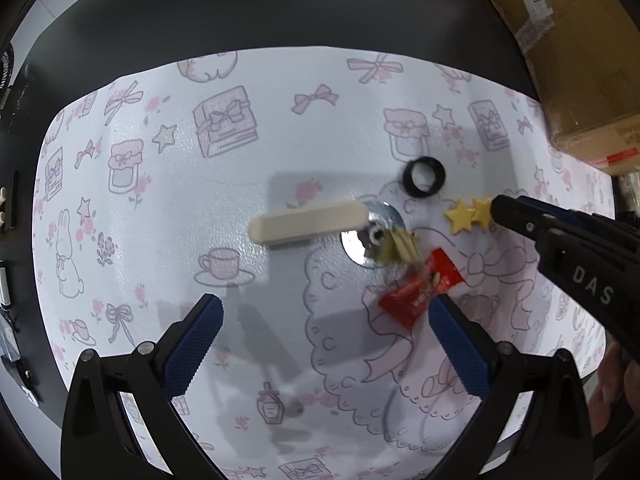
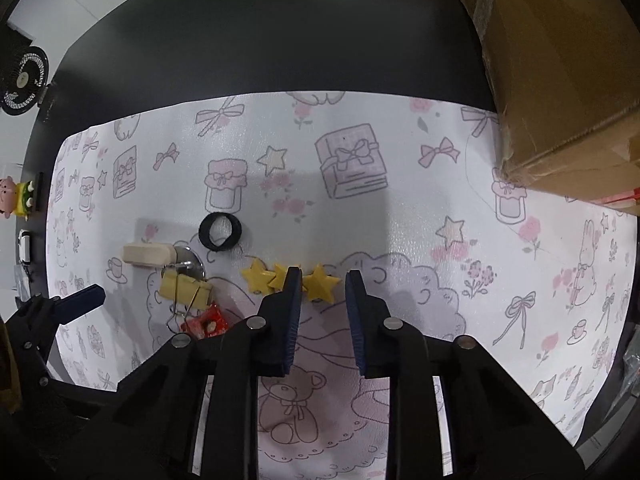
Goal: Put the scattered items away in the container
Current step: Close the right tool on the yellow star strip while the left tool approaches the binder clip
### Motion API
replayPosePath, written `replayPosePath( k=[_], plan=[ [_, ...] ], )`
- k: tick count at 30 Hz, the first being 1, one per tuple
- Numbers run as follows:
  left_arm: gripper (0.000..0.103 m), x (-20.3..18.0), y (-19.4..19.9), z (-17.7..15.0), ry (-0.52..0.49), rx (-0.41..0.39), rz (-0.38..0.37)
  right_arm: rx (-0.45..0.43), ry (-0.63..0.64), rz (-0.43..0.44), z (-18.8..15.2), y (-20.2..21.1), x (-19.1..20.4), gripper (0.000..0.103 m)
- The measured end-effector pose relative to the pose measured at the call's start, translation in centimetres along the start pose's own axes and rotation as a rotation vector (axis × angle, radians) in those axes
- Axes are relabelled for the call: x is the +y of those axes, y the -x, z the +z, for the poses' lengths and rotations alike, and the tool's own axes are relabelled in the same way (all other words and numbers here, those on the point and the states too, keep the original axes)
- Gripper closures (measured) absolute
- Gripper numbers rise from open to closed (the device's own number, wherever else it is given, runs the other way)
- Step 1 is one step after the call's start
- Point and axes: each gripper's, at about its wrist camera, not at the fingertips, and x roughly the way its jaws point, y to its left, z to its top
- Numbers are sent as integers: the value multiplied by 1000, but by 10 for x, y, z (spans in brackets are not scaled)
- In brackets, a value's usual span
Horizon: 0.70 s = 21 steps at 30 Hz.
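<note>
A yellow strip of three stars [image 2: 260,276] lies on the patterned mat. My right gripper [image 2: 323,280] is open and low over it, its fingers either side of the rightmost star [image 2: 320,283]. In the left wrist view the right gripper [image 1: 498,210] covers that end of the star strip [image 1: 468,214]. My left gripper [image 1: 325,316] is open and holds nothing, hovering near a red wrapper [image 1: 416,292]. Beyond it lie a yellow binder clip [image 1: 400,246], a silver disc [image 1: 354,242], a beige bar [image 1: 308,222] and a black ring [image 1: 424,178].
A large cardboard box [image 2: 560,80] stands at the mat's far right corner. The black tabletop [image 2: 280,40] borders the mat. A small fan [image 2: 24,80] and figurines [image 2: 16,198] sit off to the left. One left gripper finger [image 2: 80,298] shows at the left.
</note>
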Motion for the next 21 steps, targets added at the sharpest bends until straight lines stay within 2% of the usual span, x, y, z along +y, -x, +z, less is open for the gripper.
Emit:
replayPosePath(
  k=[3, 7, 11, 12, 13, 15, 19, 21],
  plan=[
    [1, 1, -2, -5, 5, 6, -7, -10, 1, 27, -3, 4, -3, 77],
    [1, 4, -5, -9, 6, 7, -11, -3, 19, 41, -2, 1, -8, 54],
    [1, 10, -6, -12, 17, 6, -15, 1, 24, 67, 3, -5, -3, 51],
    [1, 12, -6, -13, 22, 6, -16, 2, 26, 72, 6, -6, -1, 53],
    [1, 14, -7, -14, 27, 5, -16, 3, 30, 73, 9, -9, -1, 66],
    [1, 18, -7, -16, 33, 4, -15, 4, 28, 79, 16, -12, -1, 68],
    [1, 26, -6, -21, 38, -2, -16, -5, -49, 139, 19, -1, -15, 86],
    [1, 28, -6, -23, 36, -5, -20, -12, -54, 158, 21, 5, -17, 90]
  ],
)
